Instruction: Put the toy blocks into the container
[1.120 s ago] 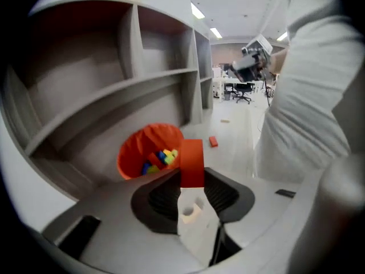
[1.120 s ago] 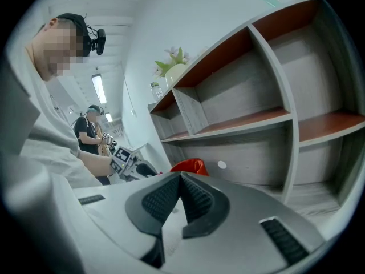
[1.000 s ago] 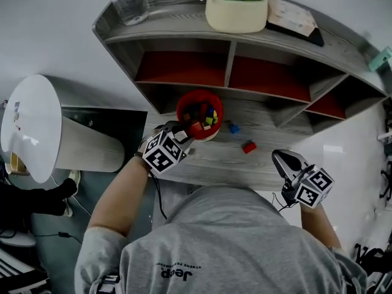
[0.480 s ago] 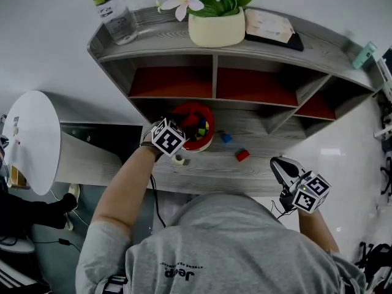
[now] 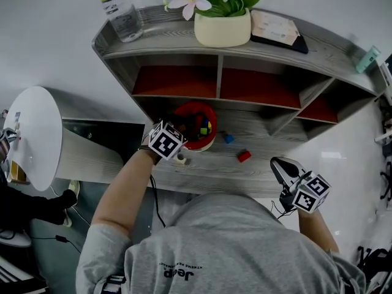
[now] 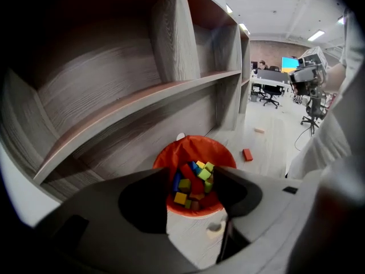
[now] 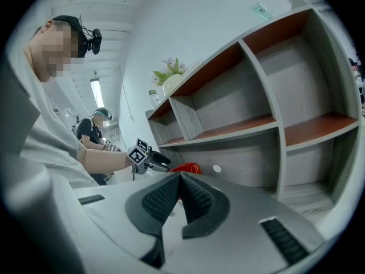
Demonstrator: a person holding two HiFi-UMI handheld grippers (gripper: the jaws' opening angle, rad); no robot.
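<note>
"While the left gripper [image 5: 184, 133] spreads its jaws above the red container [image 5: 211, 144], what should it mind?"

"Staying over the middle. In the left gripper view nothing sits between its pads. Only the heap of coloured blocks [image 6: 191, 184] shows through the gap, down inside the rim. I'd let the jaws part fully before lifting, so nothing catches and tips out."

"What's left?"

"Two on the desk [image 5: 208, 175]: a blue block [image 5: 228, 138] near the container at three o'clock, and a red block [image 5: 244, 156] further out at four o'clock. The right gripper [image 5: 277, 163] hangs at the near edge, clenched on nothing. It looks handier for the red one."

"Any hazard?"

"A small white ring [image 5: 179, 160] at six o'clock of the container. Leave it alone."
</note>
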